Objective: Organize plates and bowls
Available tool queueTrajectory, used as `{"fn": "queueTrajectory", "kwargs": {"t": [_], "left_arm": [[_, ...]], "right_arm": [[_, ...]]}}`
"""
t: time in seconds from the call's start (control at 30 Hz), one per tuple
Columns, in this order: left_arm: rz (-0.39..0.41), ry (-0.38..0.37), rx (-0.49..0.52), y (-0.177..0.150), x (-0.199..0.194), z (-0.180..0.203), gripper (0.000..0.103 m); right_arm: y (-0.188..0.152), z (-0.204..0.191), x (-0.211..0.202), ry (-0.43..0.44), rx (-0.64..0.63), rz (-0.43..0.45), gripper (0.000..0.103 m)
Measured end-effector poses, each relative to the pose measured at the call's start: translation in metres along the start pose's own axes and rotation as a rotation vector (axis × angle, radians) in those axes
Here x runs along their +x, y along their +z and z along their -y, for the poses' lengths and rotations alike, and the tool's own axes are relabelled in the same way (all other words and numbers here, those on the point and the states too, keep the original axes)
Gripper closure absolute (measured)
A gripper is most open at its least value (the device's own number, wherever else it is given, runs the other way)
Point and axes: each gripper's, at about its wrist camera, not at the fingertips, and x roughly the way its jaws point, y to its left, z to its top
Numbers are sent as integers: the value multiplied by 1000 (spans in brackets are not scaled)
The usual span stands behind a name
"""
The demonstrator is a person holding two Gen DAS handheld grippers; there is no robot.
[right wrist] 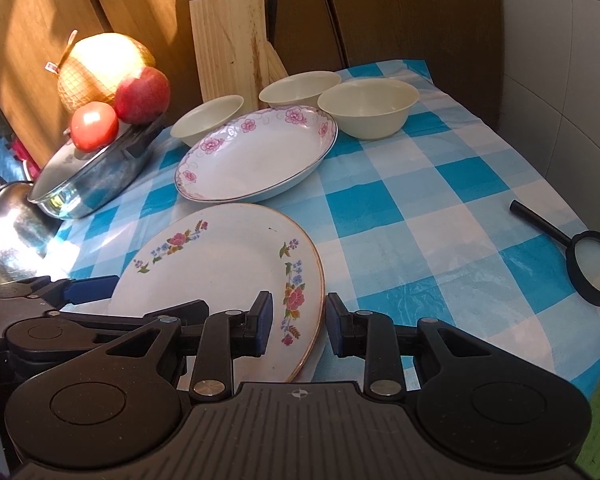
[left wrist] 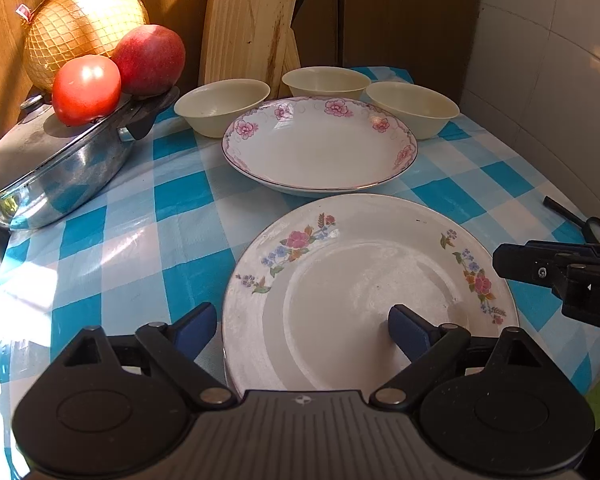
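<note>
A flat plate with flower sprays (left wrist: pixel 360 280) (right wrist: pixel 220 264) lies on the checked cloth nearest me. My left gripper (left wrist: pixel 304 330) (right wrist: pixel 140 298) stands open wide astride the plate's left rim, one finger outside it and one over the plate. My right gripper (right wrist: pixel 299 324) (left wrist: pixel 508 264) is at the plate's right rim, which passes between its jaws; the blue pads (right wrist: pixel 265 322) stand apart from it and are not pressing. Behind lies a deep plate with pink flowers (left wrist: pixel 320 148) (right wrist: pixel 256 156). Three cream bowls (left wrist: pixel 220 106) (left wrist: pixel 326 82) (left wrist: pixel 414 108) line up at the back.
A steel pan with a glass lid (left wrist: pixel 56 176) sits at the left, bearing a tomato (left wrist: pixel 86 88), an apple (left wrist: pixel 150 58) and a netted pomelo (left wrist: pixel 84 20). A wooden knife block (left wrist: pixel 248 24) stands behind the bowls. A magnifying glass (right wrist: pixel 580 264) lies near the right table edge. A kettle (right wrist: pixel 8 236) is far left.
</note>
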Motion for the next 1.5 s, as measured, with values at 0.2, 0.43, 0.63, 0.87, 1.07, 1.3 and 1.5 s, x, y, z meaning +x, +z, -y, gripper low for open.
{"fn": "queueTrajectory", "kwargs": {"t": [0.2, 0.43, 0.63, 0.87, 1.07, 1.3, 1.5], "left_arm": [[12, 30, -26, 3, -1, -13, 15], [-8, 37, -64, 6, 7, -23, 14], [-27, 1, -112, 11, 14, -32, 13], [-58, -84, -84, 11, 17, -24, 13], [-73, -127, -44, 6, 14, -17, 17], [-70, -130, -29, -2, 6, -21, 16], [-64, -90, -51, 4, 12, -24, 14]], "right_arm": [[8, 7, -4, -58, -9, 62, 65], [7, 20, 14, -58, 37, 26, 62], [11, 21, 16, -51, 54, 37, 59], [7, 16, 32, 70, 92, -49, 59], [1, -1, 27, 26, -19, -31, 58], [-5, -6, 19, 26, -80, -46, 59], [-5, -3, 17, 62, -74, -63, 55]]}}
